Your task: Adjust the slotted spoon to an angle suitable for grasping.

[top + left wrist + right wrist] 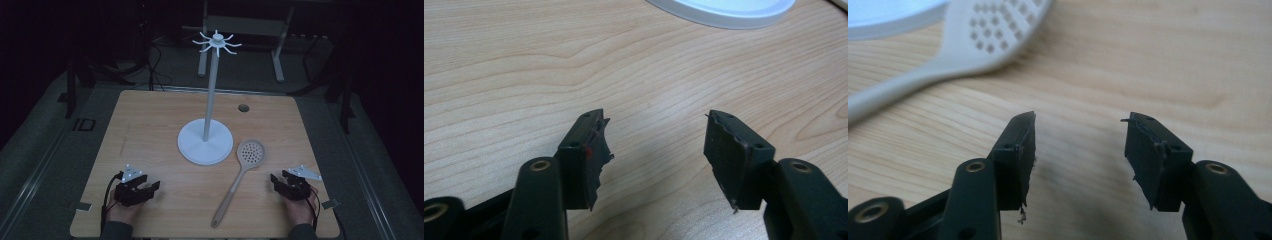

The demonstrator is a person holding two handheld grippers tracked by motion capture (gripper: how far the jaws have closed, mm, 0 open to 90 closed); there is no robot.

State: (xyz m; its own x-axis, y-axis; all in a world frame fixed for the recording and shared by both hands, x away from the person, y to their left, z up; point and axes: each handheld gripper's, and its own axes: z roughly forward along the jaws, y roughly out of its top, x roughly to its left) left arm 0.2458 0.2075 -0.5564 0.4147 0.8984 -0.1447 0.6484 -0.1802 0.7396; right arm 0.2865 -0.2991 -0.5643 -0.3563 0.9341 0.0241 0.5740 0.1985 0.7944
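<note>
Both grippers resting low, left gripper (150,189) and right gripper (276,181) spread, pinching nothing. Slotted spoon (243,172) lying flat beside rack (205,141). Risk: thin handle skidding from a shallow pinch.

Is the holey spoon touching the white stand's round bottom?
Cannot tell. In the high view the spoon head lies right beside the stand's base; no plain gap or contact.
</note>
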